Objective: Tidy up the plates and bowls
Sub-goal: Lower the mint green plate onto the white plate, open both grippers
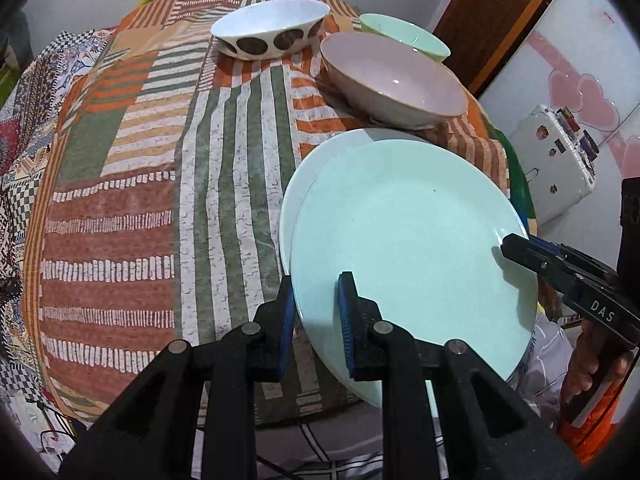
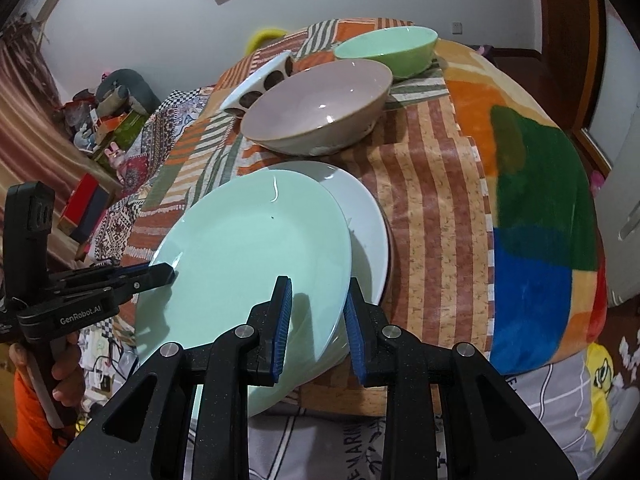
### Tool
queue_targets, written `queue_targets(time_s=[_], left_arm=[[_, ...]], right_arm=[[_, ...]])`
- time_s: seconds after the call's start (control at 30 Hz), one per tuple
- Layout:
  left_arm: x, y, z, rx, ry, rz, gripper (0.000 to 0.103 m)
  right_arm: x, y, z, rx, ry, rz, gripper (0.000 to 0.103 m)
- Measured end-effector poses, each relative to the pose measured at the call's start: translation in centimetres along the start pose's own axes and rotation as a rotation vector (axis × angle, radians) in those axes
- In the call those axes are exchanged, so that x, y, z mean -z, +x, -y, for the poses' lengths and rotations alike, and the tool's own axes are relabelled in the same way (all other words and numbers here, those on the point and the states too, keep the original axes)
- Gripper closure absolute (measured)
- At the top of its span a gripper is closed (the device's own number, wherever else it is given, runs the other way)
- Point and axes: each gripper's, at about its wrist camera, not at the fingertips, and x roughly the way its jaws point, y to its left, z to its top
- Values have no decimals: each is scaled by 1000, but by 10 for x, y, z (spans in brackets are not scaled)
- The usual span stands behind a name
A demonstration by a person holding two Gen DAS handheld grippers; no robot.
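Both claws clamp mint plate (image 1: pixel 408 240) rim — narrow.

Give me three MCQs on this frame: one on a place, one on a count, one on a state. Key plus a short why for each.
1. Where does the pink bowl stand relative to the white plate?
A. beyond it on the striped cloth
B. stacked on it
C. under it

2. How many bowls are on the cloth?
A. one
B. two
C. three

3. How is the mint plate held?
A. by no gripper
B. by the left gripper and right gripper, one at each side of the rim
C. by the left gripper alone

Key: 1 A, the bowl sits past the plate's far rim. 2 C, the pink bowl, spotted bowl and green bowl. 3 B, each wrist view shows jaws closed on the rim.
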Motion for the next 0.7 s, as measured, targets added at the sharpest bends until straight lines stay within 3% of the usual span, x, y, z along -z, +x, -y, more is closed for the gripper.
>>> queue_targets(time_s=[0.43,0.7], left_arm=[[-10,23,-8,-14,-9,-47,82],[-18,28,-6,-36,-9,-36,79]], right_arm=[[-7,15,2,1,13,-29,78],[-11,16,7,-6,33,-28,78]])
